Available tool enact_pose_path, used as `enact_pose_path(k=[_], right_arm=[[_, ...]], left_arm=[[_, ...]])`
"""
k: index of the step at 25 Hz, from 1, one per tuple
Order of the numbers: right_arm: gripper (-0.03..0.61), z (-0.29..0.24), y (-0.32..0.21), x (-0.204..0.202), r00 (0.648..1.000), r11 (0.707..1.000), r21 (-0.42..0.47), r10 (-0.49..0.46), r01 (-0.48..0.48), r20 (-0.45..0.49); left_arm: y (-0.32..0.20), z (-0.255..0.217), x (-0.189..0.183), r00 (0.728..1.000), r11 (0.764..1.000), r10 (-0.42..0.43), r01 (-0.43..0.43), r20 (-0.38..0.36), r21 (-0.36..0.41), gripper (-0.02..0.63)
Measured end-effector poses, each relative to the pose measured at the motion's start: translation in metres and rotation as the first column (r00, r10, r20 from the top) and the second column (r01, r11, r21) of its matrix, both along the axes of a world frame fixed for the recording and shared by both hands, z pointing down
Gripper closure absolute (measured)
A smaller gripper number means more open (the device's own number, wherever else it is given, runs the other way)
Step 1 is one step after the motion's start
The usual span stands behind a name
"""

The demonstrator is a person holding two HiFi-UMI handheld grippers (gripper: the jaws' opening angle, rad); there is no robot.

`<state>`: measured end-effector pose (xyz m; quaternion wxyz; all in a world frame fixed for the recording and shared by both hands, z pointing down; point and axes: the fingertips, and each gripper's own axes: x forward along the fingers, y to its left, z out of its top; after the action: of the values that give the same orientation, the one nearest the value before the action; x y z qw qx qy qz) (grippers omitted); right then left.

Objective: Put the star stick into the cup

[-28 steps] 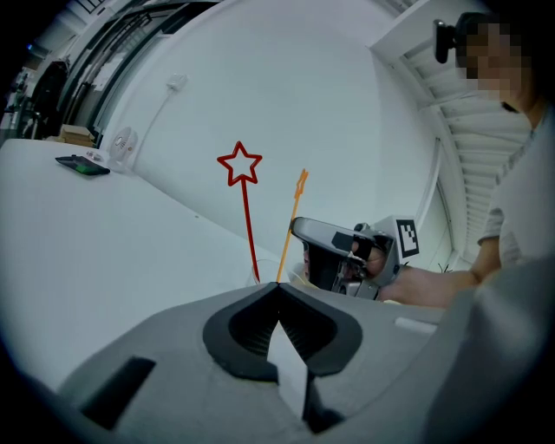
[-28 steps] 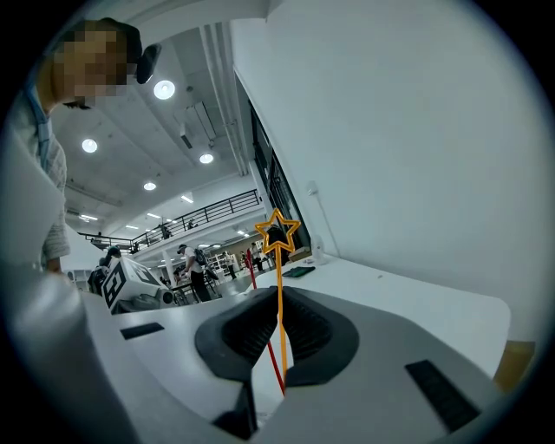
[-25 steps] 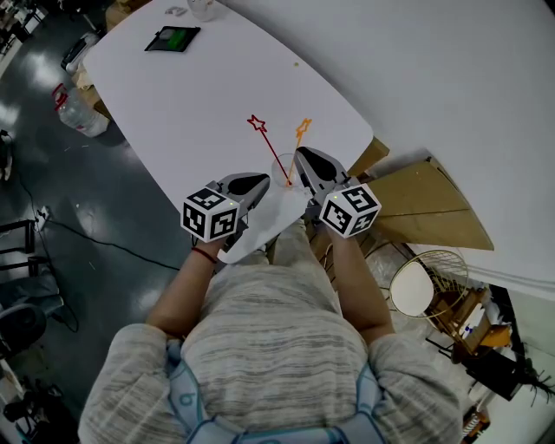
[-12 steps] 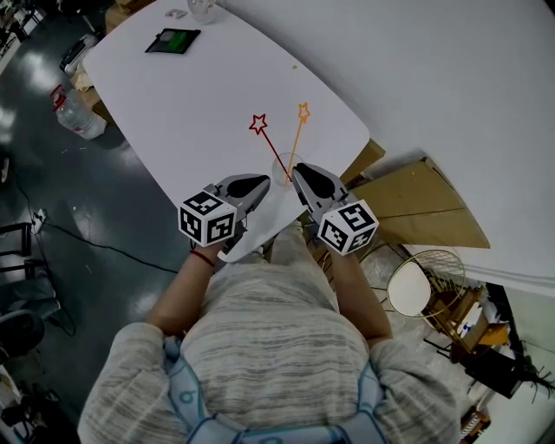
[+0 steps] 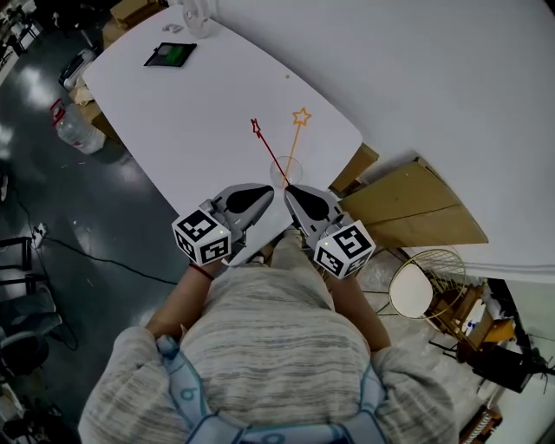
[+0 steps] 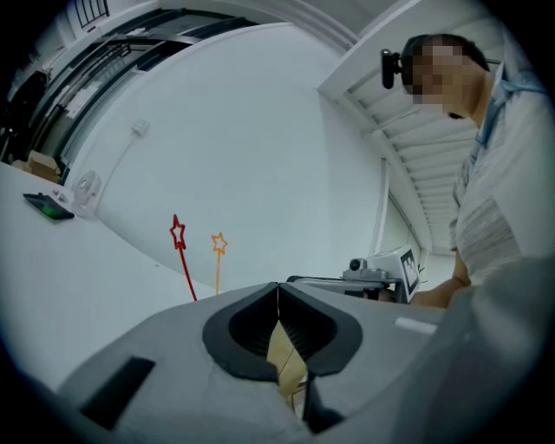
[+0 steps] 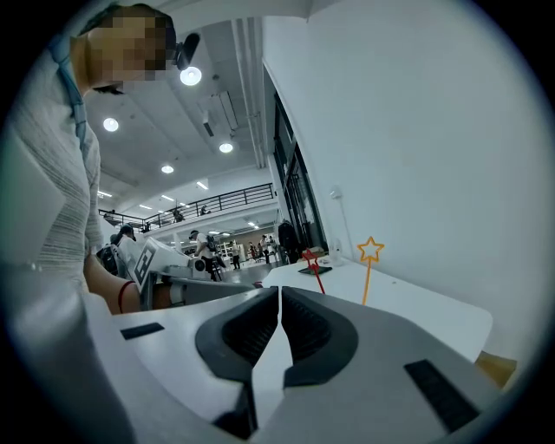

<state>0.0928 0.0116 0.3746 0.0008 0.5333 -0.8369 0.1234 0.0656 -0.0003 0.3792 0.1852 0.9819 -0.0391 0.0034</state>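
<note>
A clear cup (image 5: 286, 170) stands near the white table's (image 5: 199, 113) front edge. Two star sticks lean out of it: a red star stick (image 5: 265, 144) tilting left and an orange star stick (image 5: 297, 132) tilting right. Both lie beyond the jaws in the left gripper view, the red star stick (image 6: 179, 247) left of the orange star stick (image 6: 218, 256). The right gripper view has the orange star stick (image 7: 368, 264) right of the red star stick (image 7: 314, 267). My left gripper (image 5: 267, 191) and right gripper (image 5: 289, 188) are shut and empty, side by side just short of the cup.
A dark device with a green screen (image 5: 170, 55) and a white object (image 5: 196, 12) lie at the table's far end. Brown cardboard (image 5: 416, 208) and a round wire chair (image 5: 414, 290) are to the right below the table. A water jug (image 5: 74, 130) stands on the floor at left.
Both grippers have drawn back from the cup toward the person. The orange stick stands straighter in the cup, with its star higher than before.
</note>
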Motion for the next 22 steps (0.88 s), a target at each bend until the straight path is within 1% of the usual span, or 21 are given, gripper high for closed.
enact_pose_path(k=[3, 6, 12, 16, 22], right_arm=[[0.566, -0.006, 0.011, -0.007, 1.000, 1.000, 0.009, 0.000, 0.000, 0.014], [0.566, -0.009, 0.019, -0.010, 0.999, 1.000, 0.007, 0.013, -0.013, 0.033], [0.568, -0.015, 0.033, -0.013, 0.999, 0.999, 0.011, 0.036, -0.037, 0.030], [0.569, -0.012, 0.042, -0.013, 0.998, 0.998, -0.011, 0.056, -0.056, 0.029], [0.569, -0.016, 0.049, -0.009, 0.993, 0.995, -0.014, 0.099, -0.098, 0.058]], left_arm=[[0.010, -0.008, -0.003, 1.000, 0.999, 0.005, -0.004, -0.024, 0.037, 0.600], [0.017, -0.013, -0.006, 0.999, 0.998, 0.010, -0.008, -0.037, 0.055, 0.600], [0.031, -0.017, -0.005, 0.997, 0.996, 0.056, -0.052, -0.049, 0.073, 0.600], [0.041, -0.018, -0.003, 0.996, 0.994, 0.079, -0.076, -0.043, 0.082, 0.600], [0.051, -0.021, -0.009, 0.996, 0.992, 0.080, -0.074, -0.050, 0.098, 0.600]])
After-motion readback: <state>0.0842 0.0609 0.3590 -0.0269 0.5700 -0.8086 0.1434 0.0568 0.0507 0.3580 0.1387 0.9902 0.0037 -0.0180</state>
